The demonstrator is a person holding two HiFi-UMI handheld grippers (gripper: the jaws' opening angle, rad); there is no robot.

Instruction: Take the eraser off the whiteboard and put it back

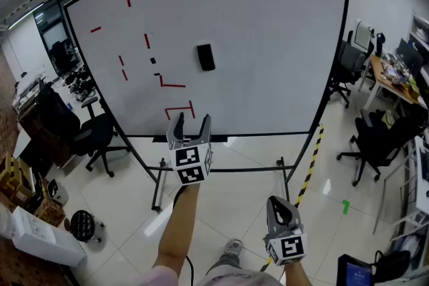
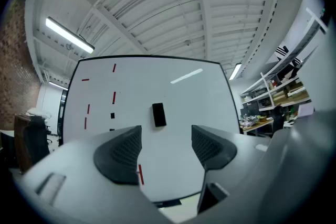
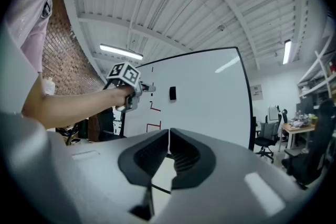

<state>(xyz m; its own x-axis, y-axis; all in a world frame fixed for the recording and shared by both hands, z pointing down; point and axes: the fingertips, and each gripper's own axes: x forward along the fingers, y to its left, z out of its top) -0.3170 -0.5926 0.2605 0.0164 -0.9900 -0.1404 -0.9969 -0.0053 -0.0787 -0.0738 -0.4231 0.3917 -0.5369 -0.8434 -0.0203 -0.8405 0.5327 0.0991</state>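
1. The eraser [image 1: 206,57] is a small, black, upright block, tilted slightly. It sticks to the whiteboard [image 1: 268,17] near the board's middle, just right of the red marks [image 1: 175,85].
2. The whiteboard is white with a dark frame and stands on a metal stand. Its left half bears short red strokes and a small black square [image 1: 153,60]. The eraser touches none of these.
3. The left gripper [image 1: 192,120] is raised toward the board's lower edge. Its jaws stand apart with nothing between them. In the left gripper view the eraser shows through the gap between the jaws, higher up and well apart from them.
4. The right gripper [image 1: 278,205] is lower and nearer the person. Its jaws are pressed together and hold nothing.
5. A white box [image 1: 40,238] lies on the floor at the lower left, near some cardboard boxes [image 1: 12,174]. What they hold does not show.
6. In the left gripper view, wall shelves [image 2: 278,86] to the right of the board carry brown boxes. Their contents are too small to tell.
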